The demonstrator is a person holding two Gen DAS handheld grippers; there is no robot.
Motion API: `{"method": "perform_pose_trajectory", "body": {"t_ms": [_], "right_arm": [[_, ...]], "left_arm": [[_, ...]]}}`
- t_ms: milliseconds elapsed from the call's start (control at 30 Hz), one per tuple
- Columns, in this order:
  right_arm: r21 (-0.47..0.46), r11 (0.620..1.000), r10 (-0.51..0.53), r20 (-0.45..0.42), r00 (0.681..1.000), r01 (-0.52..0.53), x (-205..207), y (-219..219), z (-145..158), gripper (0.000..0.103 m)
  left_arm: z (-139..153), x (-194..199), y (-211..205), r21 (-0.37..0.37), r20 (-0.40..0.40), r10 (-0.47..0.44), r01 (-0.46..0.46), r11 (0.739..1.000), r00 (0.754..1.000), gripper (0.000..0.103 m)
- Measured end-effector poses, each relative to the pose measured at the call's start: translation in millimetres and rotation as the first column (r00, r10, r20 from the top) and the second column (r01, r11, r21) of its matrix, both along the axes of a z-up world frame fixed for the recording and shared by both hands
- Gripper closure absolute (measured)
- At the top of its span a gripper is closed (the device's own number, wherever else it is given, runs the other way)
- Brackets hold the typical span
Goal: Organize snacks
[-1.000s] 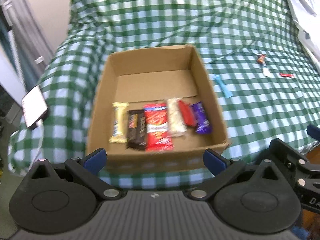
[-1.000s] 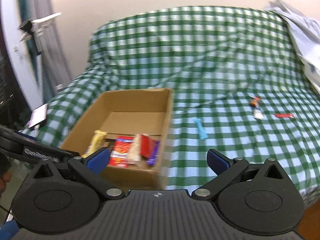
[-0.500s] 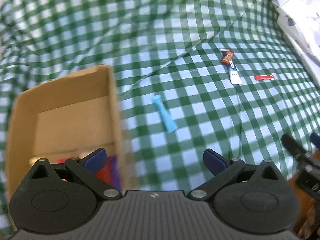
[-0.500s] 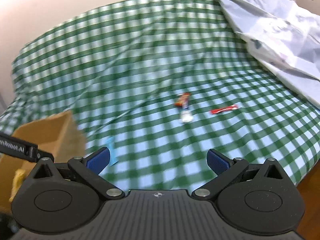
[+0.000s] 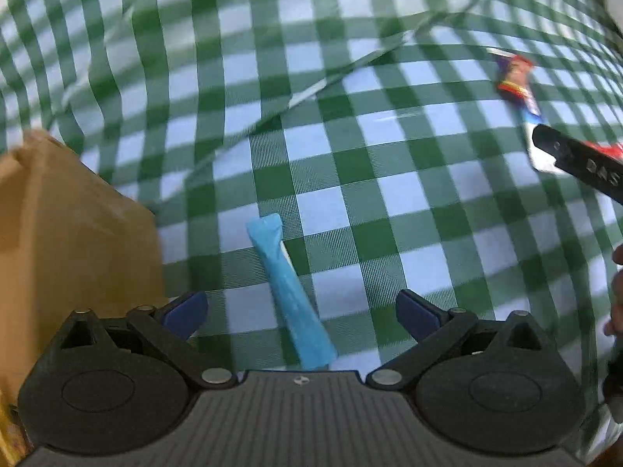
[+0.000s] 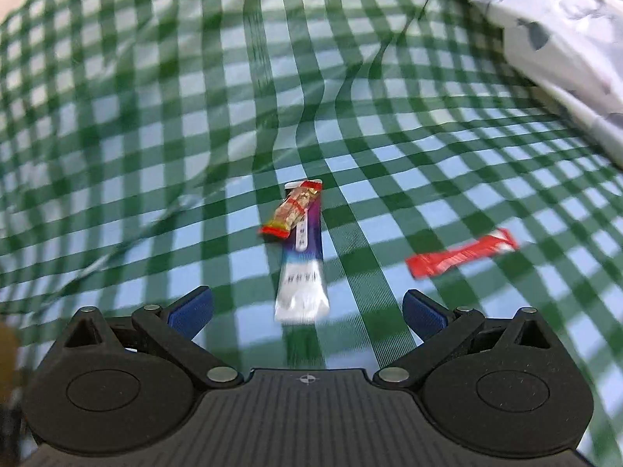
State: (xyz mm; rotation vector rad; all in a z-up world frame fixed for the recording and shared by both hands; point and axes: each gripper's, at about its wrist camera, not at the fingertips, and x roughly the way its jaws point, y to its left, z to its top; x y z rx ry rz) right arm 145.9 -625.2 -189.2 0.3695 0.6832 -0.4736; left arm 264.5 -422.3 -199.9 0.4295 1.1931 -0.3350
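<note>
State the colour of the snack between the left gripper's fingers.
Light blue snack; clearest in the left wrist view.

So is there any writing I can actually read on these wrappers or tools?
"DAS": white letters, cut off by the frame edge, on the black bar of the right gripper.
White-and-purple wrapper: print too blurred to read.
Red packet, small red-ended snack, blue packet: nothing readable.
</note>
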Motion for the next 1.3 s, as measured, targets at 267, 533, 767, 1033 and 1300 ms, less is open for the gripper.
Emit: {"method": "perform_pose_trajectory", "body": {"t_ms": [267, 533, 767, 1033, 1300], "right_arm": [[-0.109, 0.993, 0.045, -0.054, 0.998, -0.051, 60.4, -13.6, -41.0, 0.002], [-0.152, 0.979, 0.121, -0.105, 0.987, -0.136, 48.7, 0.5, -23.9, 0.081], [-0.148, 0.984, 0.086, -0.114, 0.99, -0.103, 5.5, 20.6, 22.9, 0.082], [-0.082, 0.993, 0.087, 0.035, 0.996, -0.084, -77.9, 81.6, 100.0, 0.082], [-0.056, 0.983, 0.181, 0.162, 0.97, -0.174, -156.1, 174.0, 177.6, 0.081]], "left_arm": [[-27.8, 20.6, 22.9, -0.068, -0.062, 0.15, -0.154, 0.986, 0.987, 0.016], [1.1, 9.7, 24.5, -0.117, -0.049, 0.072, -0.078, 0.99, 0.996, 0.091], [57.4, -21.0, 50.2, -0.231, -0.026, 0.029, -0.034, 0.972, 0.999, 0.091], [144.3, -86.0, 110.1, -0.345, 0.054, -0.004, 0.023, 0.938, 0.999, 0.091], [210.4, -160.8, 193.7, -0.371, 0.137, 0.015, 0.037, 0.928, 0.99, 0.091]]}}
